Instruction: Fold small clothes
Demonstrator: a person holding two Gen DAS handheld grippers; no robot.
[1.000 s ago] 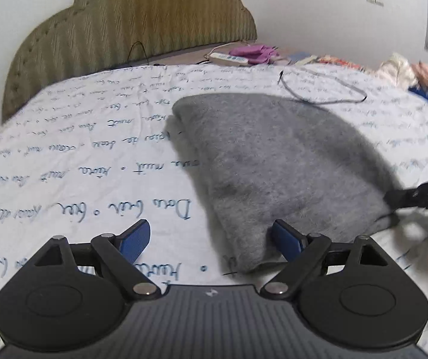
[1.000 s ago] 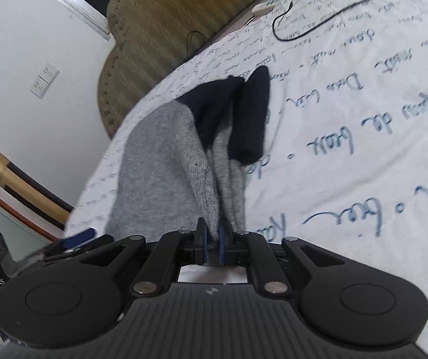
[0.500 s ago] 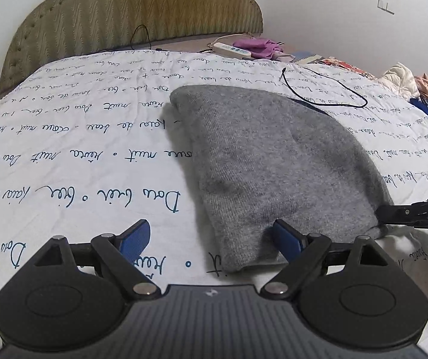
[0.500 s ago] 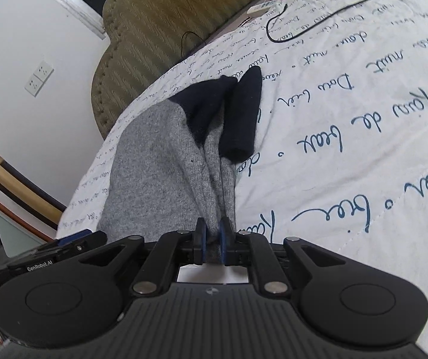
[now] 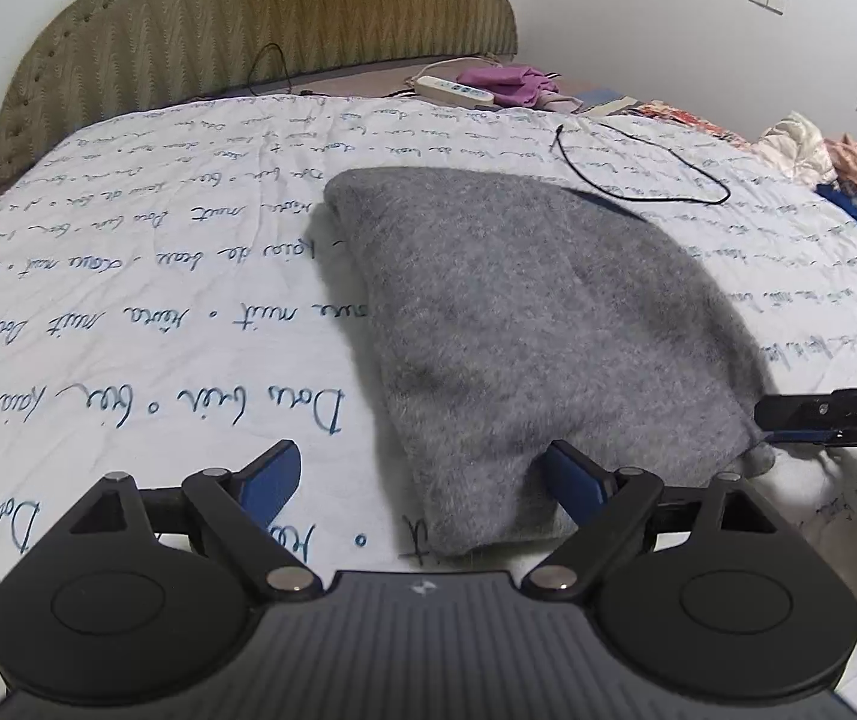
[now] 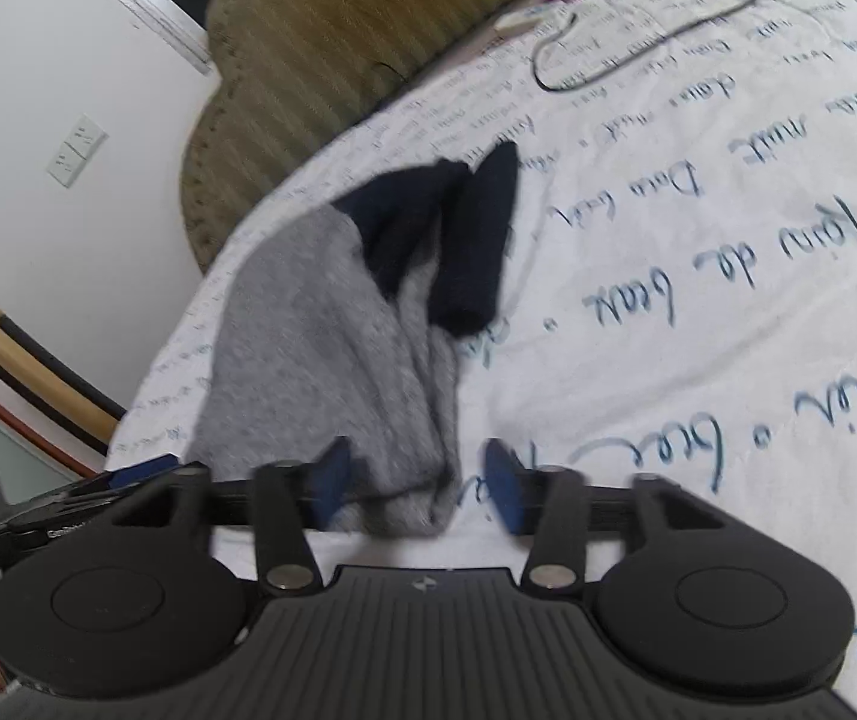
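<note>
Grey sweater (image 5: pixel 524 324) folded flat on bedsheet (image 5: pixel 128 276); navy cuffs (image 6: pixel 458 234) bunched.

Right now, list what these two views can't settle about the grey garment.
- Grey garment: its near hem is hidden behind the left gripper body in the left wrist view.
- Its dark cuffs: motion-blurred in the right wrist view; their stacking is unclear.
- Garment type: folded, so unidentifiable.
</note>
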